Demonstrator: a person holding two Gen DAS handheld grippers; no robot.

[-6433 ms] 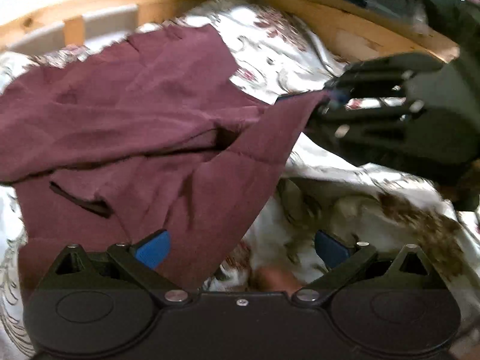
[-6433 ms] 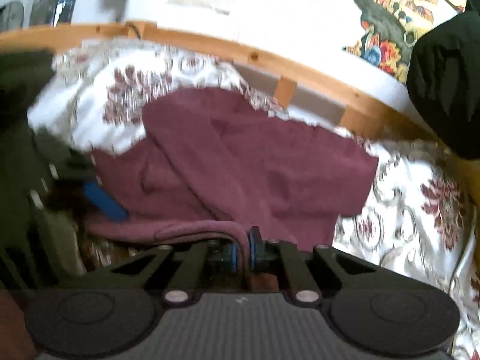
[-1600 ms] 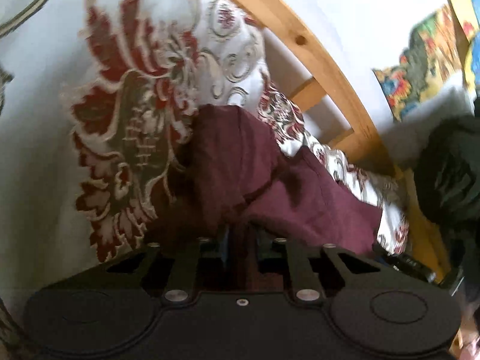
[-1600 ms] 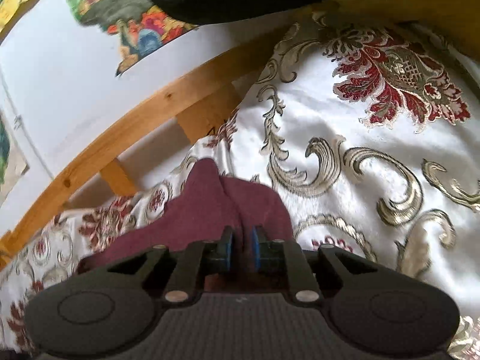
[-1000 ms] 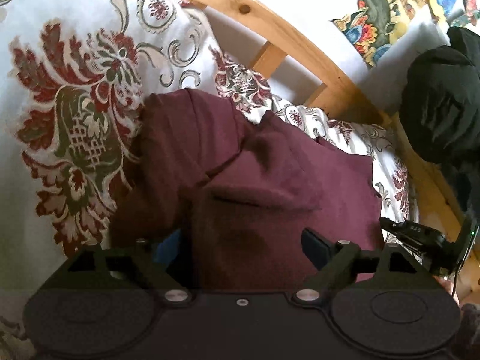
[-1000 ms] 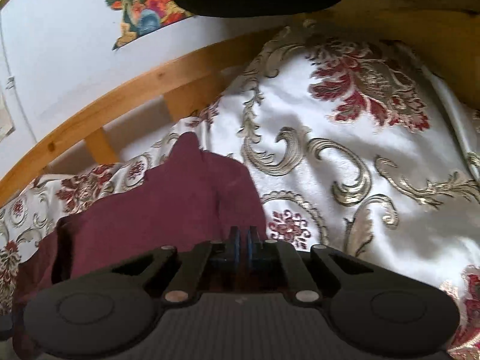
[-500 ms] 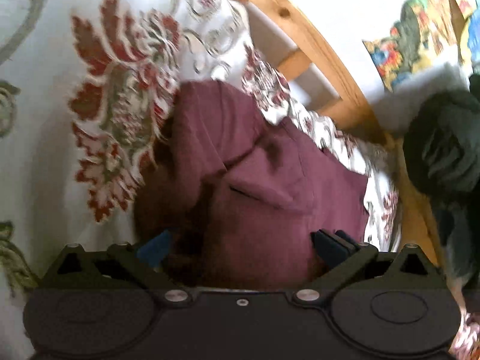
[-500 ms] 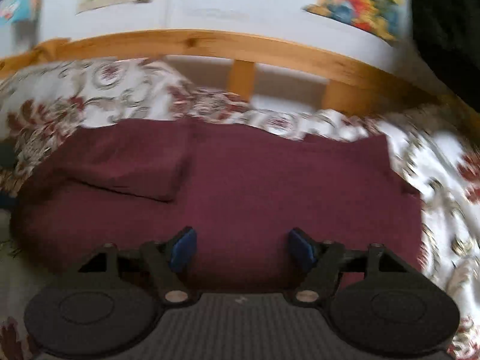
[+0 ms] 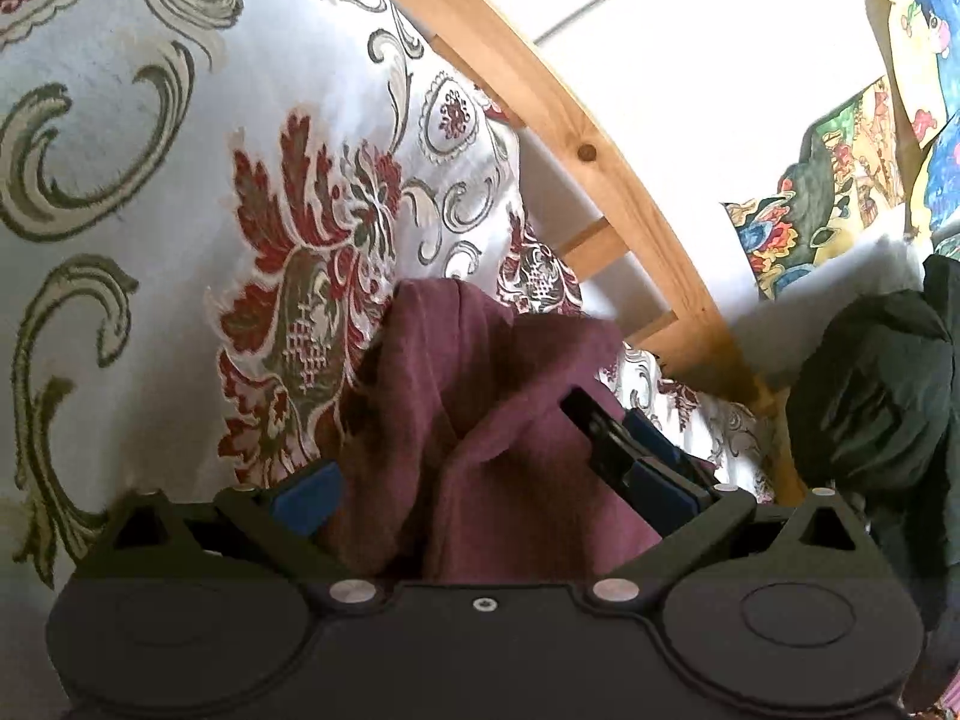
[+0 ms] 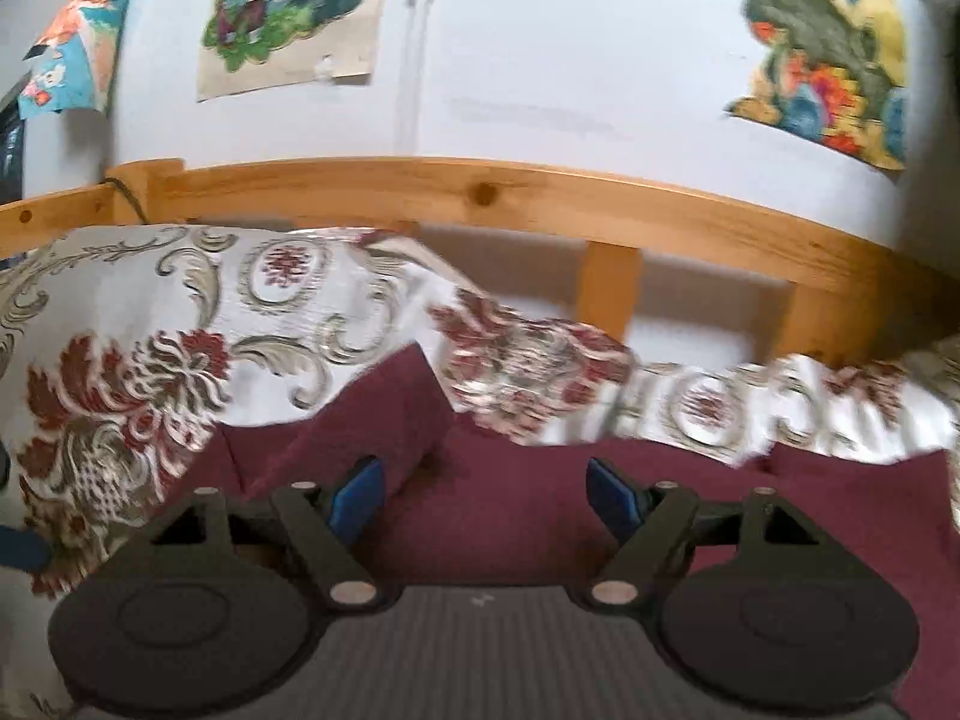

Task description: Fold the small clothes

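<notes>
A maroon garment [image 9: 480, 420] lies folded and bunched on the patterned bedspread [image 9: 180, 180]. My left gripper [image 9: 486, 489] is open wide, and the cloth heaps up between its blue pads without being pinched. In the right wrist view the garment [image 10: 516, 516] spreads flat under my right gripper [image 10: 486, 495]. That gripper's jaws are opening, with cloth below them and nothing pressed. A dark finger with a blue pad [image 9: 606, 438], apparently of the right gripper, pokes in over the cloth in the left wrist view.
A wooden bed rail [image 10: 480, 192] runs behind the bedspread [image 10: 150, 360], with a white wall and colourful posters [image 10: 288, 12] above it. A dark bundle of cloth [image 9: 870, 396] sits at the right by the rail [image 9: 540, 102].
Both grippers were shut on folds of the maroon garment and have let go and opened. The right gripper has swung across and now faces the rail squarely; the left has rolled a little.
</notes>
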